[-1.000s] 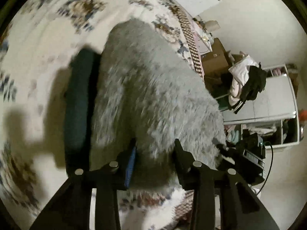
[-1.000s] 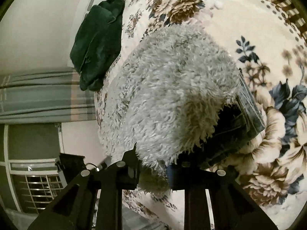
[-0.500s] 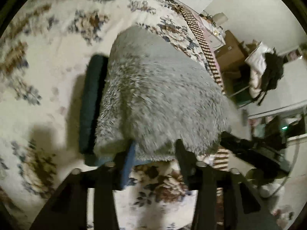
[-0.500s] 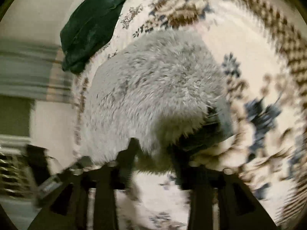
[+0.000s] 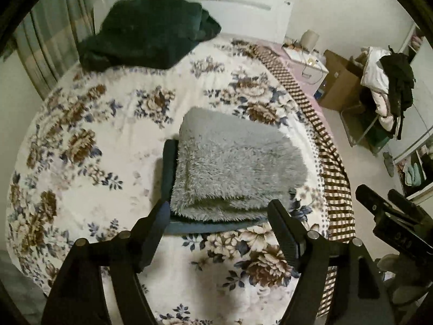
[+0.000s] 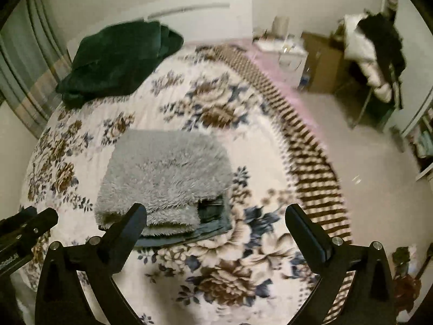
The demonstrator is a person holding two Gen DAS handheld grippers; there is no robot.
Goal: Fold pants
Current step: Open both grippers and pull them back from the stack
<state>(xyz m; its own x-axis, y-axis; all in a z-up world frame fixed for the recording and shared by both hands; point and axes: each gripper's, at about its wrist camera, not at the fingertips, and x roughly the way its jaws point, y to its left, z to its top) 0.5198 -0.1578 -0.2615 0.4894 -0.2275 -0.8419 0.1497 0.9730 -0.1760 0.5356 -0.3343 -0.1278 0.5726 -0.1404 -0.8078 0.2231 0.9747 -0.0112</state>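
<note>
1 pair of pants (image 5: 235, 170), folded with grey fleece lining outward, lies on the bed (image 5: 113, 140) near its right edge. 1 dark green blanket (image 5: 146, 32) sits at the headboard end. 2 grippers hover apart from the cloth: left gripper (image 5: 216, 211) and right gripper (image 6: 215, 215), jaws spread wide, grasping nothing. The denim layer shows only as a thin rim beneath; the right view is blurred.

Folded pants (image 5: 232, 162) lie on the bed (image 5: 108, 162), nearer its foot edge and right side edge. Heap of cloth (image 5: 146, 43), probably a blanket, sits at the head end toward the left corner. Nightstand (image 5: 305, 62) and box (image 5: 341, 81) stand right of the bed.
</note>
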